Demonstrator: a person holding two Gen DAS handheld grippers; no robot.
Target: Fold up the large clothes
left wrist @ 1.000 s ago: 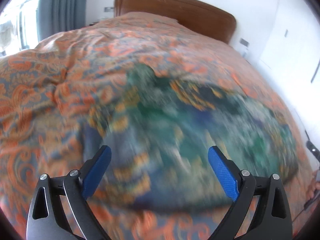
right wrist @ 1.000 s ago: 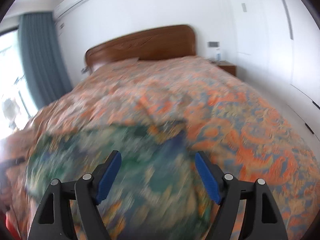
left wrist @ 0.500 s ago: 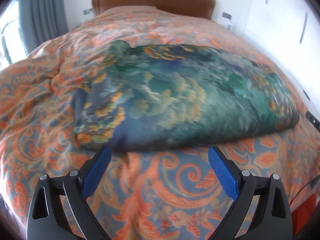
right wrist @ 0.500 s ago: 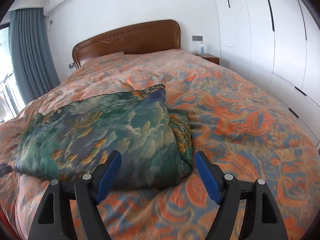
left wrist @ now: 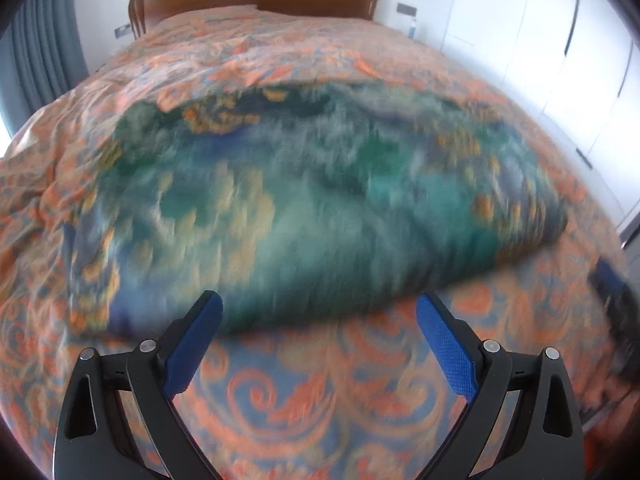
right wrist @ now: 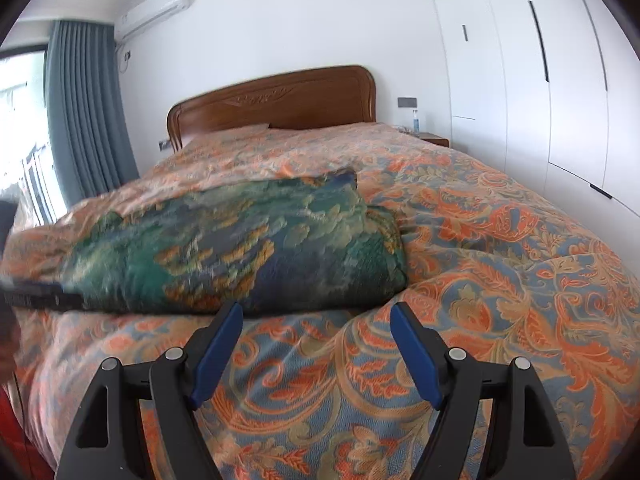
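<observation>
My left view is smeared with blur, so the folded garment shows there only as a green-blue mass; its folds are unreadable. In the right view the garment lies on the bed's orange duvet, long axis running left to right, its left end blurred. My left claw is spread and empty, just near of the garment. My right claw is spread too, holding nothing. Far off stands the wooden headboard, wardrobe doors to the right.
</observation>
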